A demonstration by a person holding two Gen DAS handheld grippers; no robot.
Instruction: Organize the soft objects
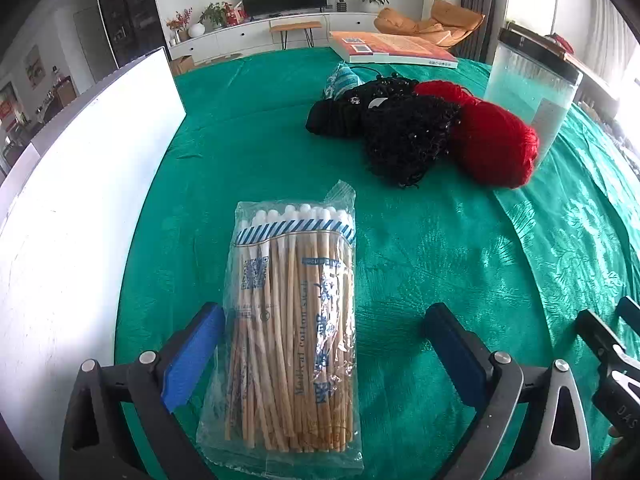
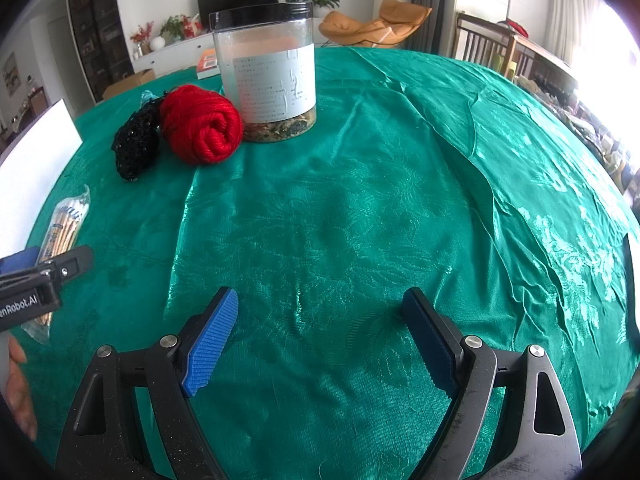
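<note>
the left gripper (image 1: 324, 344) stands wide, its fingers straddling the near end of a swab pack (image 1: 294, 316) that lies flat on the green cloth (image 1: 440, 260). the left blue pad (image 1: 192, 356) sits just beside the pack's edge, perhaps touching the plastic; the right pad is well apart from it. nothing is gripped yet, so this looks like the approach to a first pick.

the right gripper (image 2: 320, 336) is also wide and holds nothing, hovering over bare cloth.

farther back sit the soft things: red yarn (image 1: 496, 148) and a black knit bundle (image 1: 400, 140), touching each other, with a jar (image 1: 528, 92) just behind the yarn (its lid is on, and some loose stuff lies in its bottom). a book (image 1: 392, 48) lies at the far edge, and a white board or box (image 1: 80, 208) stands along the left side; where things are meant to go i cannot tell.

next, by my guess: shift the left gripper so the pack is centred between the pads, then close gently across its width. the bag is slick and the sticks inside loose, so a pinch at the very end may let it sag or slide.
</note>
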